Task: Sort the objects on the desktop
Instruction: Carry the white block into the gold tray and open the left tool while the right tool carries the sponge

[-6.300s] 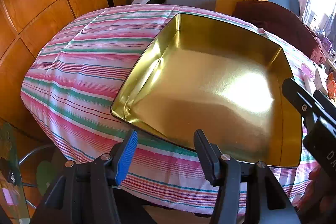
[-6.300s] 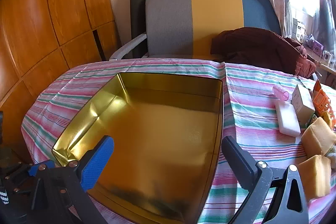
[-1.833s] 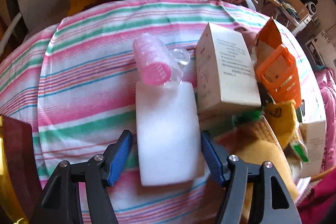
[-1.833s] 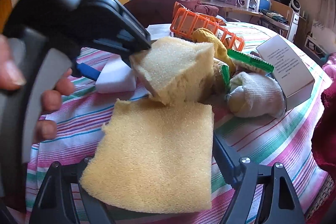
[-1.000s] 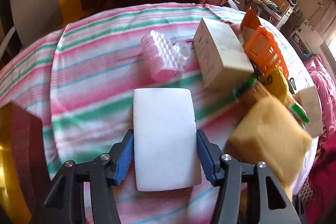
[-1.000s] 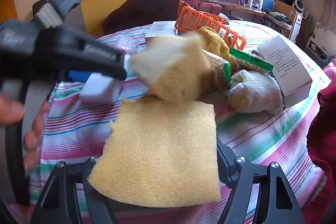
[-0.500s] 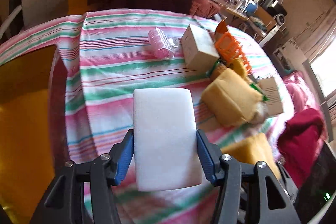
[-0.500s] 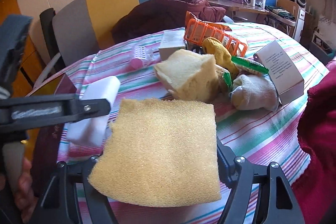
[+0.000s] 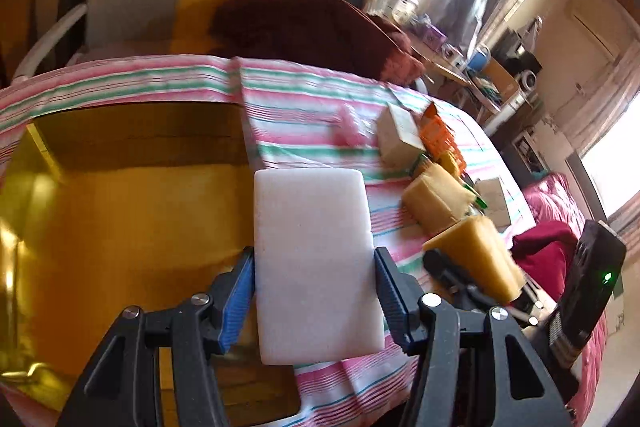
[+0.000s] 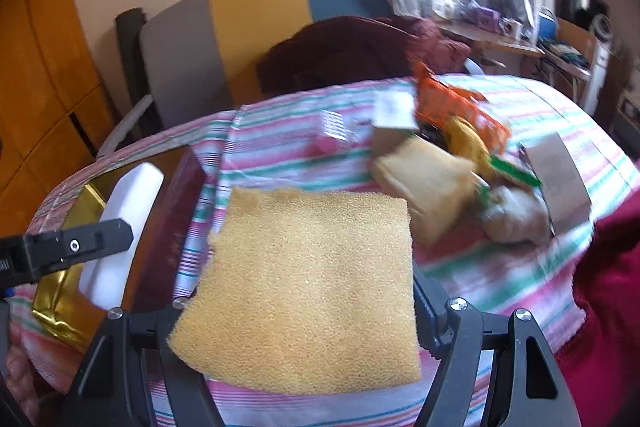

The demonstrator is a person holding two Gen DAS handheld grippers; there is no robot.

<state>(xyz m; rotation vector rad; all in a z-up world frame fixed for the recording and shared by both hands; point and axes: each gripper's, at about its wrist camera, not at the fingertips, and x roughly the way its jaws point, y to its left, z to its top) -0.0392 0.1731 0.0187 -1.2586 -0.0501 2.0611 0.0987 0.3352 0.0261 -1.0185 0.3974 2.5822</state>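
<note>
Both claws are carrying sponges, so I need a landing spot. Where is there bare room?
The gold tin has a bare floor, wall to wall. A bare strip of striped cloth runs between the tin's right wall and the pink roller. Right of that it is crowded: white box, orange basket, yellow sponge.

The left gripper (image 9: 314, 293) points steeply downward, its blue-padded fingers (image 9: 239, 297) pressed against both long sides of a flat white rectangular foam block (image 9: 316, 259). The right gripper (image 10: 298, 311), likewise tilted down, clamps a square yellow porous sponge (image 10: 308, 287) between its black fingers (image 10: 430, 307).
</note>
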